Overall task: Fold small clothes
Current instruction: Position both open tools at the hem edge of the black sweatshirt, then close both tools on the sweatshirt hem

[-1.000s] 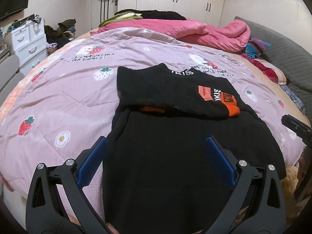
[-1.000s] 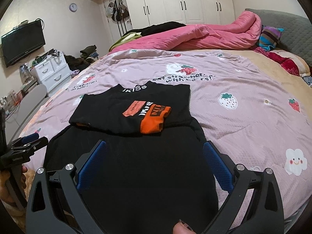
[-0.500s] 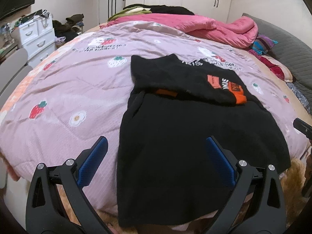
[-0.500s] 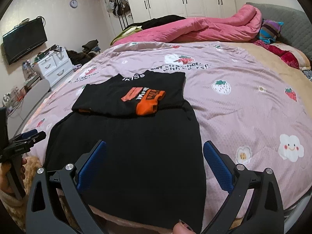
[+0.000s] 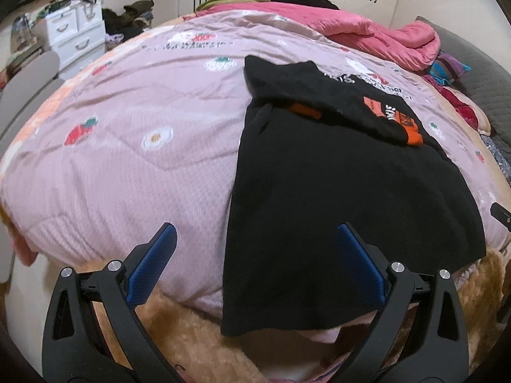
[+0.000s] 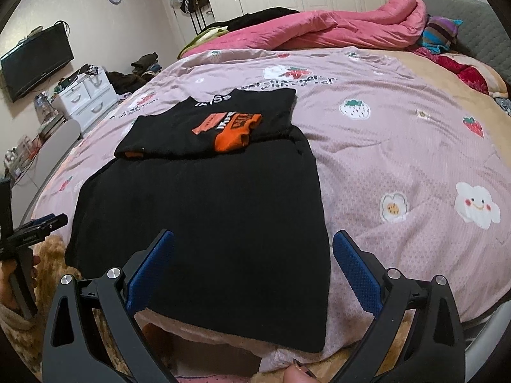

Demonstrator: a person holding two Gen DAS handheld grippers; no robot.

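While level, left gripper [image 5: 255, 252] and right gripper [image 6: 254, 255] gape above black garment [image 6: 204, 223].

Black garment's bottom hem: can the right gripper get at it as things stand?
Probably yes. The right gripper is open, holding nothing, above the black garment, whose hem hangs uncovered over the bed edge.
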